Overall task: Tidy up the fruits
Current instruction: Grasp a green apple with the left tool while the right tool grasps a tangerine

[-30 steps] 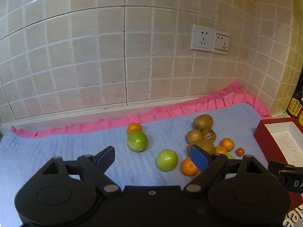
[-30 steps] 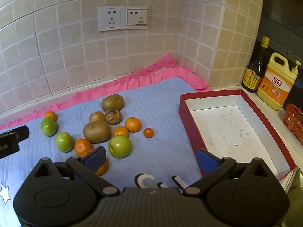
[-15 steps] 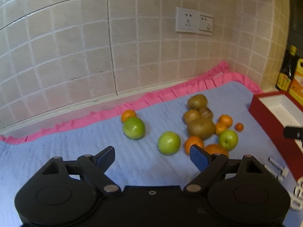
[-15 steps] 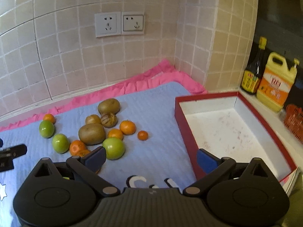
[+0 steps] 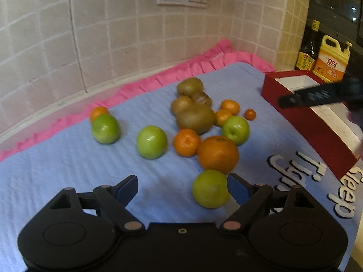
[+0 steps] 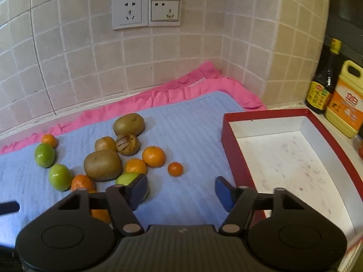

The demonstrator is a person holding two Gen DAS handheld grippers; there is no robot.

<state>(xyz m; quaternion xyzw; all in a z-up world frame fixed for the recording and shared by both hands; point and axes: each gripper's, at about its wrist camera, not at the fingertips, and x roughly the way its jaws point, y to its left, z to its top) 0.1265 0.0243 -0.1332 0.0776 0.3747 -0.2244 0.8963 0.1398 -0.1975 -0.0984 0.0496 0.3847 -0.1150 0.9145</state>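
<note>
Fruit lies scattered on a blue quilted mat (image 5: 56,170): green apples (image 5: 151,142), oranges (image 5: 217,154), tangerines (image 6: 153,156) and brown kiwis (image 6: 103,165). My left gripper (image 5: 182,190) is open and empty, low over the mat; a green apple (image 5: 210,188) lies just inside its right finger. My right gripper (image 6: 181,191) is open and empty above the mat, between the fruit pile and a red box (image 6: 236,158) with a white inside. A green apple (image 6: 127,179) sits partly behind its left finger. The right gripper also shows in the left wrist view (image 5: 317,95).
A tiled wall with two white sockets (image 6: 146,12) stands behind the mat, which has a pink frilled border (image 6: 158,95). A dark sauce bottle (image 6: 324,79) and a yellow jug (image 6: 346,99) stand behind the box. White letters (image 5: 317,181) lie on the mat by the box.
My left gripper has swung right and come closer to the fruit, so a green apple now lies by its right finger. My right gripper has moved forward and lower toward the pile.
</note>
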